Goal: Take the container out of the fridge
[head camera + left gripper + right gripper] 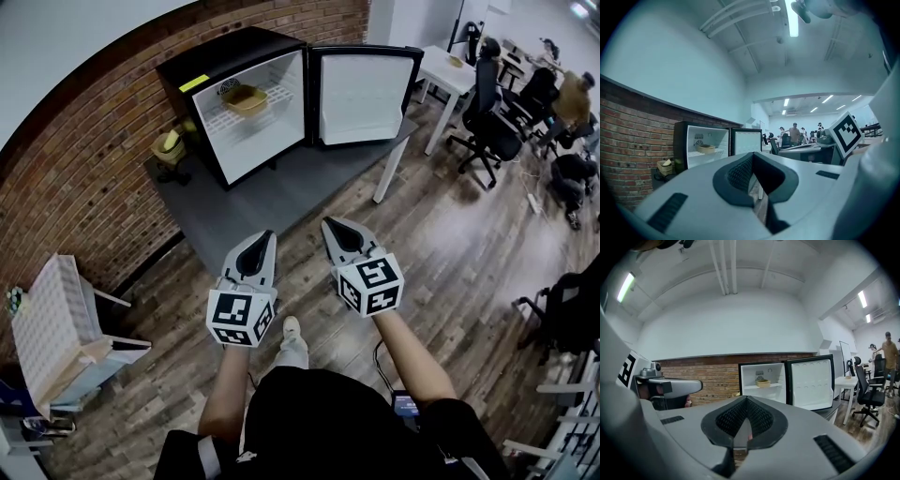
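Note:
A black mini fridge (187, 70) stands open on a dark grey table (281, 202) against the brick wall. A yellowish container (246, 98) rests on its white upper shelf; I also see the container (707, 149) in the left gripper view and the container (763, 383) in the right gripper view. My left gripper (268, 236) and right gripper (330, 225) hover side by side over the wooden floor, well short of the table. Both point toward the fridge. Each is shut with nothing in it, as the left gripper (752, 161) and right gripper (746, 403) show in their own views.
The fridge door (361, 94) swings wide to the right. A small yellow basket (169, 148) sits on the table left of the fridge. A white table (450, 70), office chairs (487, 122) and seated people fill the right. A white rack (52, 328) leans at the left.

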Motion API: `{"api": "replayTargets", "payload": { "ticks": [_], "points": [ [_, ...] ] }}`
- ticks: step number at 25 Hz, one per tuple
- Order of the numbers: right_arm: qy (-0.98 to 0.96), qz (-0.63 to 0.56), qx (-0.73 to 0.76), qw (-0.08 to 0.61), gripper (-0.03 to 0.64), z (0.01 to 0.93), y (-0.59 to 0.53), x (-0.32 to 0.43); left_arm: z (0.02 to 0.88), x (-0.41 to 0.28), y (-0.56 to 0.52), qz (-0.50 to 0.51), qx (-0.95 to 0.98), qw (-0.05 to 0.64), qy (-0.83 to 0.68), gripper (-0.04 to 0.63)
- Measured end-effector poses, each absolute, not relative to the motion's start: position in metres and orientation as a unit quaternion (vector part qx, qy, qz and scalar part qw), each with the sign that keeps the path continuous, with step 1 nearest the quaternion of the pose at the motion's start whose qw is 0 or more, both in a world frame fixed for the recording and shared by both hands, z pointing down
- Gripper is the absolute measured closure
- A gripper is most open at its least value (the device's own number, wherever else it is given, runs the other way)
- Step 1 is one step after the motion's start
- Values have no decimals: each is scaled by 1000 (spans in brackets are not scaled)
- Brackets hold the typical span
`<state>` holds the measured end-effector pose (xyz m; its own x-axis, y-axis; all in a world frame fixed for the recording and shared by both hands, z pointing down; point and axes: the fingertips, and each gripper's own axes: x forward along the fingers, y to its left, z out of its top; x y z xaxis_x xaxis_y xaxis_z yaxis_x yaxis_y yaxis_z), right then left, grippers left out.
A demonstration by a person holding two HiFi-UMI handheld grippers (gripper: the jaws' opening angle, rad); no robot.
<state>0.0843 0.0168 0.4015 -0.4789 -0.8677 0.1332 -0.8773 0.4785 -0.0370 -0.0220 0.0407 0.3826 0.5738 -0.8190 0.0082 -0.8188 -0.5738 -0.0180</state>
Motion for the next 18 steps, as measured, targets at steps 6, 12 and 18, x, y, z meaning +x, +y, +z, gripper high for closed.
{"api": "replayTargets", "payload": {
  "ticks": [6,12,18],
  "points": [
    [-854,53,515,54,577,401,-46,76,382,-30,-23,-8,-891,0,454,581],
    [-848,57,523,64,577,396,-107,67,376,-39,-87,-8,-896,-7,444,581],
    [-844,59,528,71,577,393,-163,50,378,-57,-145,-8,-900,-14,436,581]
  ]
}}
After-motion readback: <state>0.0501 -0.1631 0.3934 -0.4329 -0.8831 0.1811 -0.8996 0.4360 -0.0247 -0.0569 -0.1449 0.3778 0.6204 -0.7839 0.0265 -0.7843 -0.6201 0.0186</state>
